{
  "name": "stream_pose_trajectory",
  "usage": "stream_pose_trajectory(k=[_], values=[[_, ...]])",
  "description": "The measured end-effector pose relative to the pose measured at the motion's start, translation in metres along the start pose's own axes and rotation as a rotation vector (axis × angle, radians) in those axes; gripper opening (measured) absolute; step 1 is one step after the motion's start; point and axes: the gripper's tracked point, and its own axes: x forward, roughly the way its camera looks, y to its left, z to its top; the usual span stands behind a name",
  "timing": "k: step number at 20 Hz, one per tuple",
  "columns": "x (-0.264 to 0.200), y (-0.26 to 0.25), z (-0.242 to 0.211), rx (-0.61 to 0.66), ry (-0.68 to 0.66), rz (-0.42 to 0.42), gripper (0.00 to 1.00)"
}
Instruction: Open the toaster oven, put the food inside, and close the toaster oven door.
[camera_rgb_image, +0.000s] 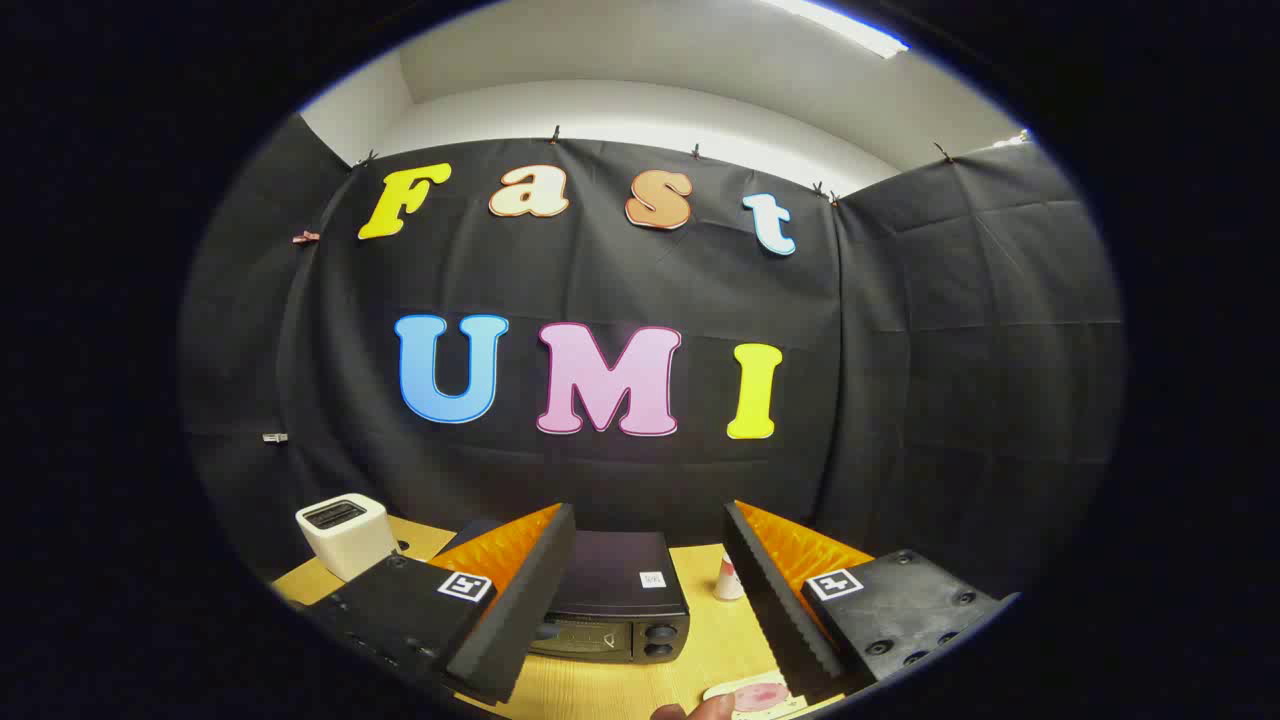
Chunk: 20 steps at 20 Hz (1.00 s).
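Observation:
A black toaster oven stands on the wooden table, seen from above and in front, just ahead of my fingers and partly behind the left one. Its door looks closed, with two knobs on the right of its front. My gripper is open, held well above the table, with nothing between its fingers. Near the right finger's base lies a small plate with pinkish food, and a person's fingertip touches its near edge.
A white slot toaster sits on the table's back left, beyond the left finger. A small white cone-shaped object stands to the right of the toaster oven. Black cloth walls close the booth behind and on both sides.

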Motion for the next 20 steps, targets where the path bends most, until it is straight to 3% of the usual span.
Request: stream_pose_trajectory(k=[20], values=[[0.005, 0.026, -0.026, 0.011, 0.021, 0.009, 0.97]])
